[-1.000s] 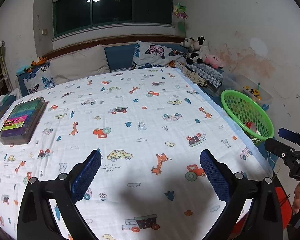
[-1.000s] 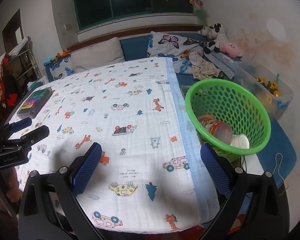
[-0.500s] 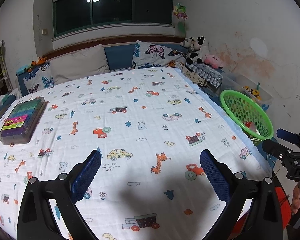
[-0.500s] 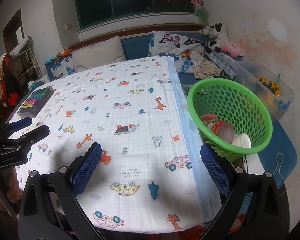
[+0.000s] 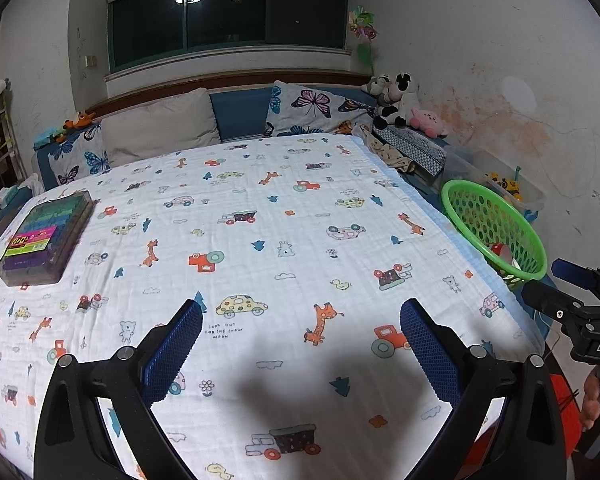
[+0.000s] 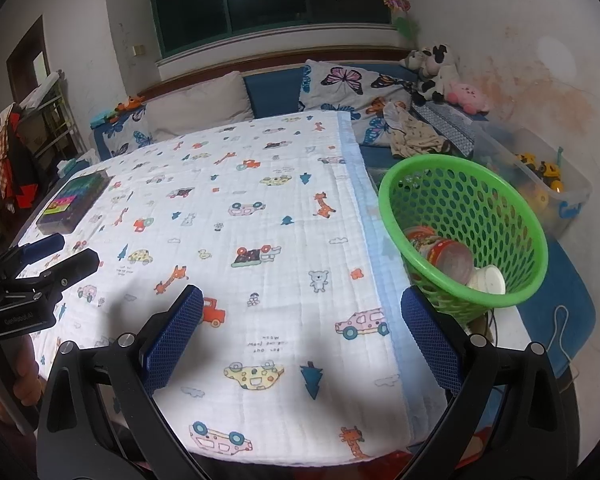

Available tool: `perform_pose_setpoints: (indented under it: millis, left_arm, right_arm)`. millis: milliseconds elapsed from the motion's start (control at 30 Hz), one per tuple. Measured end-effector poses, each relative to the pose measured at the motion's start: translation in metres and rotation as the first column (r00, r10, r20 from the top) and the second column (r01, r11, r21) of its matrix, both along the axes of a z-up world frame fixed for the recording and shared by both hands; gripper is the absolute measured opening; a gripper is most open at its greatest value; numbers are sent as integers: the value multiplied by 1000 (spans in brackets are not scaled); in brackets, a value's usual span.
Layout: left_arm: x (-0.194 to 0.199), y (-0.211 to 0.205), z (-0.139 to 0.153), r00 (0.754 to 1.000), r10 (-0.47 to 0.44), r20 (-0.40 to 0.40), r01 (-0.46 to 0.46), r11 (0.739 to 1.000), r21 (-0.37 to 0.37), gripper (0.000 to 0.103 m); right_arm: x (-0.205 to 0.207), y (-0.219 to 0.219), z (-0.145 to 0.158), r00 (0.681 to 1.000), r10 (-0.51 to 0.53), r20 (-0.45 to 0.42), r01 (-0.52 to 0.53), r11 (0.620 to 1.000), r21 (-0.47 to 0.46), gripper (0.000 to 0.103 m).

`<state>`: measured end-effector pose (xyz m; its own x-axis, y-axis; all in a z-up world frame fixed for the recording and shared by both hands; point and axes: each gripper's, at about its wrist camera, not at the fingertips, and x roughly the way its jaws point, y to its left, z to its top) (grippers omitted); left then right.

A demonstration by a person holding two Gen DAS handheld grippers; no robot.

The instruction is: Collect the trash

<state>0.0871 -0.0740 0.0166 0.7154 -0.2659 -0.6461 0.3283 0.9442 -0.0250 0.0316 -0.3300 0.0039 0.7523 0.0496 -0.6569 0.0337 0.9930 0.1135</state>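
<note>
A green perforated basket (image 6: 496,184) stands beside the bed's right edge, holding a red-labelled cup (image 6: 448,258) and a white cup (image 6: 490,280). In the left wrist view the same basket (image 5: 492,220) sits at the far right. My left gripper (image 5: 302,322) hangs open above the cartoon-print blanket (image 5: 260,240), nothing between its blue pads. My right gripper (image 6: 302,308) is open too, over the blanket's near right corner, with the basket just beyond its right finger. Each gripper shows at the edge of the other's view.
A dark box of coloured items (image 5: 46,236) lies on the blanket's left side. Pillows (image 5: 160,128) and plush toys (image 5: 400,104) line the headboard. A clear bin of toy vehicles (image 6: 548,176) sits by the wall behind the basket. A blue mat (image 6: 560,300) covers the floor.
Both views have drifted slightly back and left, so the basket sits a little further right and smaller. Both grippers stay open and empty.
</note>
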Motion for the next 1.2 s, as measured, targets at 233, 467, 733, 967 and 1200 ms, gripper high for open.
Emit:
perform_pose_setpoints:
  millis: [233, 467, 733, 967, 1200]
  left_arm:
    - [-1, 0, -1, 1000, 2, 0, -2, 1000, 1, 96]
    - [-2, -1, -1, 1000, -1, 2, 1, 1000, 4, 96]
    - [-5, -1, -3, 1000, -4, 3, 4, 1000, 0, 96]
    - [-7, -3, -3, 1000, -11, 1, 11, 1000, -2, 96]
    - [-5, -4, -3, 1000, -5, 3, 5, 1000, 4, 96]
  right_arm:
    - [0, 1, -1, 1000, 4, -2, -4, 1000, 2, 98]
    - [1, 2, -2, 1000, 2, -2, -2, 1000, 2, 98]
    - [0, 2, -4, 1000, 4, -5, -4, 1000, 4, 98]
    - [1, 3, -5, 1000, 8, -9, -8, 1000, 6, 98]
    - [1, 4, -5, 1000, 8, -9, -8, 1000, 8, 98]
